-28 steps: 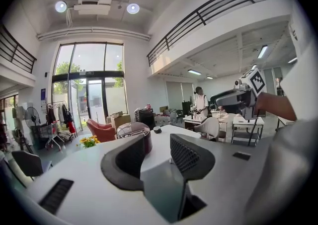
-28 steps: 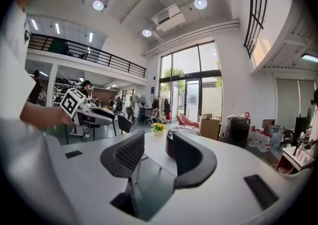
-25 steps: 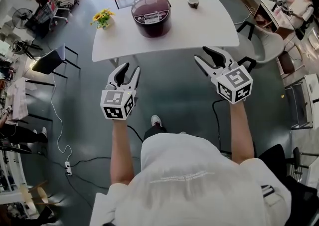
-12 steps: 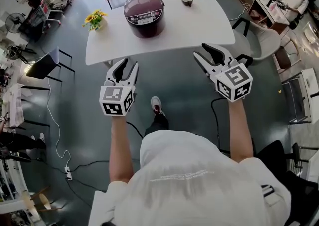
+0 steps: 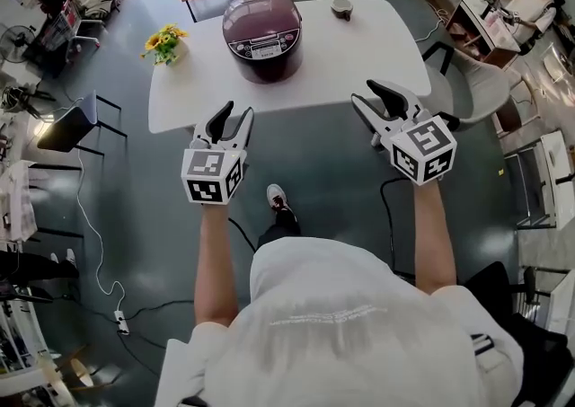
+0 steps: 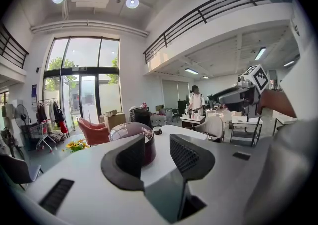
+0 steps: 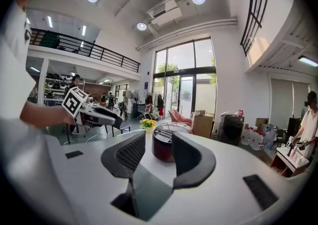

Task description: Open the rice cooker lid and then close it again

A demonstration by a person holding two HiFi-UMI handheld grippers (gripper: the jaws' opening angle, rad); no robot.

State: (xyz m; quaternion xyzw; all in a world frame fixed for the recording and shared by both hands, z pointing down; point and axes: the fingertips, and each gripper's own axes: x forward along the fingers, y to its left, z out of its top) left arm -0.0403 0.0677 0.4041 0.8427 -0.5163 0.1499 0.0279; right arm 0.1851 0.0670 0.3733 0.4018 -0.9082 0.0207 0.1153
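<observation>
**A:** Whereabouts of the rice cooker (image 5: 261, 34)?

**B:** On the white table (image 5: 359, 46), toward the far edge and a little left of middle. Domed lid (image 5: 261, 12) down, control panel facing the near edge. Yellow flowers (image 5: 162, 41) by the left edge, a small cup (image 5: 341, 7) at the far edge, right of the cooker.

**A:** And the tongs?

**B:** Left gripper (image 5: 234, 113) and right gripper (image 5: 367, 93) both short of the near edge, well apart from the cooker. Jaws of each parted partway, gripping nothing. Cooker merely framed in the gap in both gripper views.

**A:** Best way to finish the approach?

**B:** Probably by closing in level and slow, aiming for the lid's front edge above the panel. Release catch too small to make out from here. Likely wise to press with one jaw tip and steady the body with the other gripper, to prevent sliding.
</observation>
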